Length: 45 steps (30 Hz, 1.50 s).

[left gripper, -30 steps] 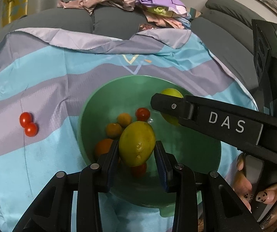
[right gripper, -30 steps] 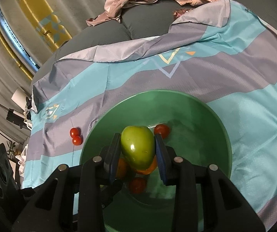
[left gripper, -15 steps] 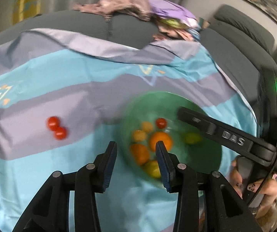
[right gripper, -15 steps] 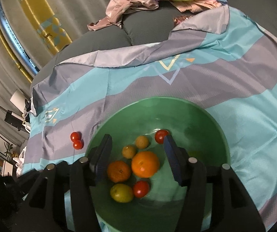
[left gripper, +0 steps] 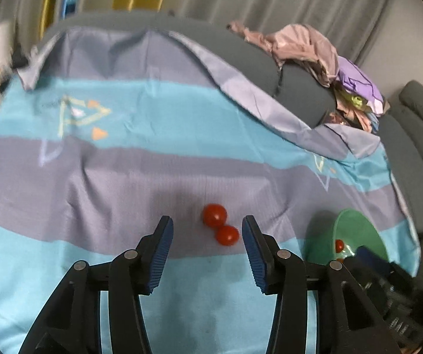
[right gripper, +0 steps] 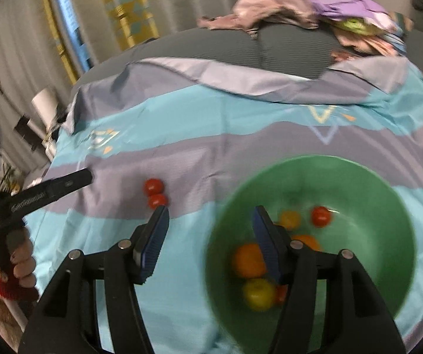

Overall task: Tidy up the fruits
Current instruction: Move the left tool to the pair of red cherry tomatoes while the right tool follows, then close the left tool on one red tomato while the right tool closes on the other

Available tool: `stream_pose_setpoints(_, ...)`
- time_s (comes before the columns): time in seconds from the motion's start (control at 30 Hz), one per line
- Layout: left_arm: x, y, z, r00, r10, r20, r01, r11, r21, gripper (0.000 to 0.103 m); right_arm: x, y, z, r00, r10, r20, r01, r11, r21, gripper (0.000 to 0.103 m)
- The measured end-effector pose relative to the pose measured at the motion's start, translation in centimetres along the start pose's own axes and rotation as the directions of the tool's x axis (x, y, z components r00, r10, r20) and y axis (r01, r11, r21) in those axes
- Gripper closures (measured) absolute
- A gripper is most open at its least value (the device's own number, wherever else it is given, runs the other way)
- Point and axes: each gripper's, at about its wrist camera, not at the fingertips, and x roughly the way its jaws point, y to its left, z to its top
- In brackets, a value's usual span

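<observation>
The left gripper [left gripper: 207, 236] is seen with jaws opening, nothing pinched — two small red cherry tomatoes [left gripper: 220, 227] lie touching on the striped blue-and-grey cloth [left gripper: 152, 147] beyond. The right gripper [right gripper: 210, 227] is parted, empty, over the round green plastic bowl [right gripper: 388, 194] rim.

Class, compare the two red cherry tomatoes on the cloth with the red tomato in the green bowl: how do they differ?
The two cherry tomatoes lie on the striped cloth, touching each other; the bowl tomato sits apart inside the green bowl, among orange and yellow fruit. All three are small, round and red.
</observation>
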Motion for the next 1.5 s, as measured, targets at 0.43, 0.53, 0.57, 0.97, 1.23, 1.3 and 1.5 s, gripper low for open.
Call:
stream_pose_setpoints(0.43,5.2,2.2,1.4,0.979,-0.152,-0.137,0.141,0.986,-0.088,0.056,7.9,7.1,0.0,0.980,0.062,-0.188,-0.082,0.992,-0.099,0.063)
stream_pose_setpoints(0.53,6.3,2.5,1.7,0.969,-0.186,-0.161,0.171,0.980,-0.104,0.057,9.8,7.3,0.1,0.976,0.022,-0.216,-0.046,0.993,-0.107,0.065)
stream_pose_setpoints(0.57,6.9,2.7,1.8,0.963,-0.204,-0.177,0.186,0.976,-0.115,0.058,10.3,7.3,0.2,0.974,0.017,-0.227,-0.042,0.994,-0.104,0.066)
stream_pose_setpoints(0.97,10.9,3.2,2.5,0.934,-0.227,-0.275,0.185,0.968,-0.173,0.060,13.7,7.2,1.5,0.966,-0.031,-0.256,0.005,0.995,-0.099,0.068)
stream_pose_setpoints(1.23,11.6,2.8,1.9,0.918,-0.265,-0.294,0.222,0.960,-0.173,0.072,14.9,7.2,1.4,0.965,-0.055,-0.257,0.024,0.992,-0.121,0.074)
stream_pose_setpoints(1.3,11.6,2.9,1.9,0.919,-0.264,-0.294,0.219,0.959,-0.177,0.072,14.8,7.1,1.4,0.965,-0.051,-0.258,0.020,0.992,-0.123,0.073)
stream_pose_setpoints(1.5,10.1,2.6,1.7,0.941,-0.176,-0.289,0.139,0.980,-0.143,0.073,13.3,6.5,1.1,0.969,-0.042,-0.243,0.016,0.994,-0.108,0.074)
